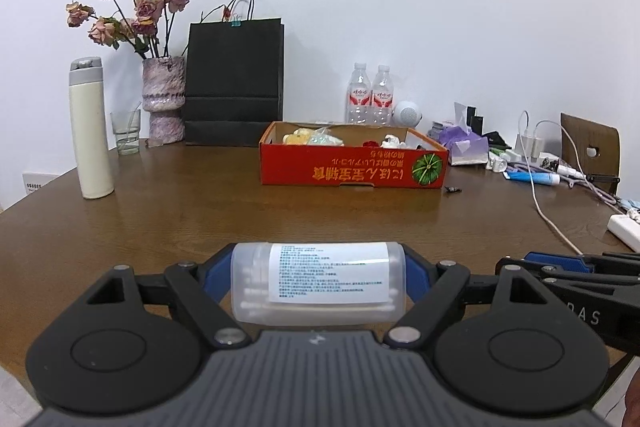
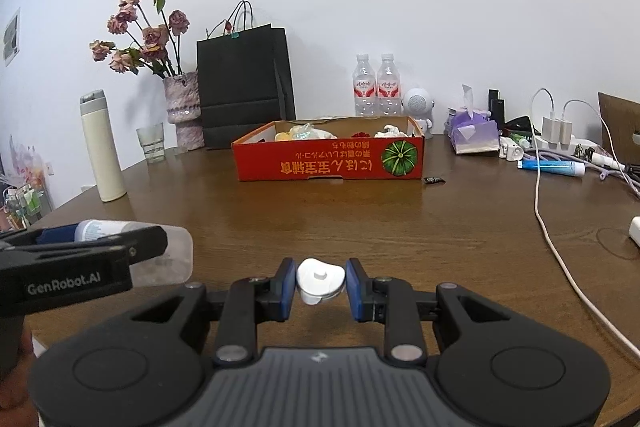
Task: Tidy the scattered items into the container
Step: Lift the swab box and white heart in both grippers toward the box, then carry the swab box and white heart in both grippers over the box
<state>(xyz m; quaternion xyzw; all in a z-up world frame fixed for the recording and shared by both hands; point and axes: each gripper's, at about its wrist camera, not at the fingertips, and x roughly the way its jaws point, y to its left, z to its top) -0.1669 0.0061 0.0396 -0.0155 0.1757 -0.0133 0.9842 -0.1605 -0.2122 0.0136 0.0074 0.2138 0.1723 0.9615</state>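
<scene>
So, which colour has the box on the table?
Red box, yellow writing, a green pumpkin picture; clearest in the right wrist view.

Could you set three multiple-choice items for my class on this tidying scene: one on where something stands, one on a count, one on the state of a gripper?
1. Where does the black paper bag stand?
A. Behind the red box, against the wall
B. Inside the red box
C. In front of the red box, lying flat

2. How many water bottles stand behind the red box?
A. One
B. Two
C. Four

3. What is the left gripper doing?
A. Standing open and empty
B. Closed on a clear plastic container of cotton swabs
C. Closed on a glass

Answers:
1. A: the bag is upright at the wall, beyond the box's left end.
2. B: two labelled bottles stand side by side.
3. B: the clear plastic container lies crosswise with a blue pad against each end.
</scene>
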